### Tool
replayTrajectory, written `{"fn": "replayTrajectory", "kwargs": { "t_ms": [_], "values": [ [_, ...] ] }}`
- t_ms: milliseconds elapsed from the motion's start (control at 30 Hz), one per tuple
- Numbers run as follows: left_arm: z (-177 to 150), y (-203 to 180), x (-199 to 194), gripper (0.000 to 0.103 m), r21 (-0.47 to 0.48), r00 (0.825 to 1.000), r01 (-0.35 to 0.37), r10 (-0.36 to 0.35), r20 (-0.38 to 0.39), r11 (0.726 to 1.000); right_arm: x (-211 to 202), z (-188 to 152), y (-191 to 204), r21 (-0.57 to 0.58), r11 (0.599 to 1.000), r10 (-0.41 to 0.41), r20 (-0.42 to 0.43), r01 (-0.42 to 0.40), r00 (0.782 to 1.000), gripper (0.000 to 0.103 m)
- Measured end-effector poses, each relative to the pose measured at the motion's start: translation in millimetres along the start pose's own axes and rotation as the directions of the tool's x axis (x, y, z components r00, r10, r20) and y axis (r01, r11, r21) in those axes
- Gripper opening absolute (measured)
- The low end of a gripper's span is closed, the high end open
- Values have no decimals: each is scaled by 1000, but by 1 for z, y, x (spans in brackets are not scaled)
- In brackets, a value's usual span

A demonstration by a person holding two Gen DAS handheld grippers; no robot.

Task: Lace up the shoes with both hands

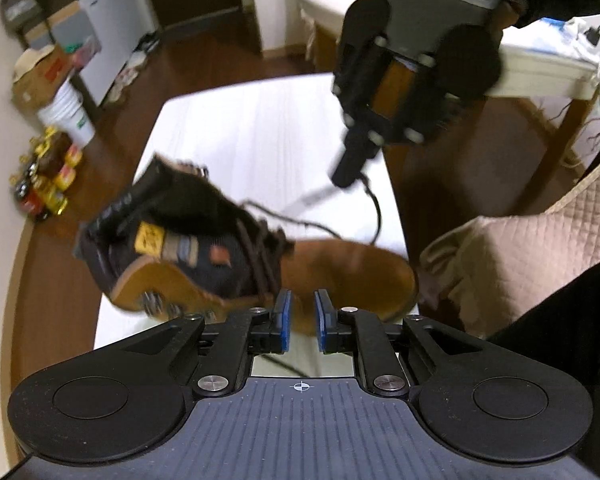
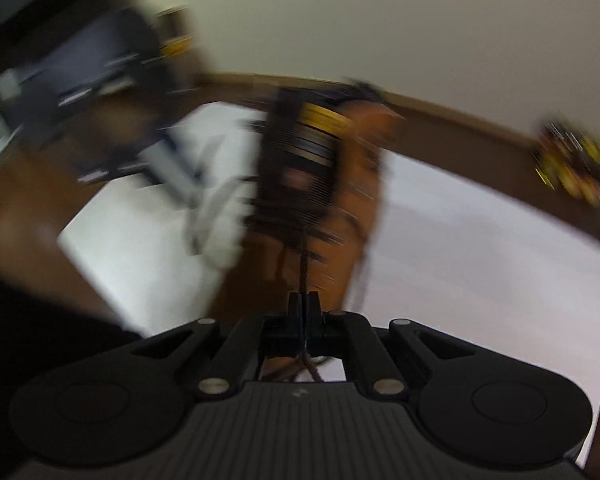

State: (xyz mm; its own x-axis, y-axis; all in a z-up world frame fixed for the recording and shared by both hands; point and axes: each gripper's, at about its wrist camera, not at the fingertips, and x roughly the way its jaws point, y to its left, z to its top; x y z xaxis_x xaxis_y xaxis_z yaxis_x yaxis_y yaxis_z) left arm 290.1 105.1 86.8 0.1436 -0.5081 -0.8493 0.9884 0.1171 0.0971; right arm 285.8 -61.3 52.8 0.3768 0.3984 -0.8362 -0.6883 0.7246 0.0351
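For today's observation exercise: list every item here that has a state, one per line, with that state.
Boot: on its side on the white table, not fully laced.
Lace: dark, pinched in the right gripper's jaws, running to the boot.
Right gripper: shut on the lace.
Left gripper: open, jaws empty, above the boot.

The boot (image 2: 312,168) is smeared by motion blur in the right wrist view; eyelets cannot be made out.

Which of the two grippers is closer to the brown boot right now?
Left. The left gripper hovers open just over the boot. The right gripper is raised farther off, shut on the boot's lace.
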Motion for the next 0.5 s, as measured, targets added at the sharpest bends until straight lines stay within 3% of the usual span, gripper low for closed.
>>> {"fn": "replayTrajectory", "kwargs": {
  "t_ms": [100,500],
  "values": [
    [4,2,0,14,26,1000,10,-10,11,1000,-10,15,17,-125,991,46,-21,-48,999,2],
    [9,-14,8,13,103,992,121,-124,23,987,-5,33,41,-271,957,94,-51,-104,994,2]
  ]
}}
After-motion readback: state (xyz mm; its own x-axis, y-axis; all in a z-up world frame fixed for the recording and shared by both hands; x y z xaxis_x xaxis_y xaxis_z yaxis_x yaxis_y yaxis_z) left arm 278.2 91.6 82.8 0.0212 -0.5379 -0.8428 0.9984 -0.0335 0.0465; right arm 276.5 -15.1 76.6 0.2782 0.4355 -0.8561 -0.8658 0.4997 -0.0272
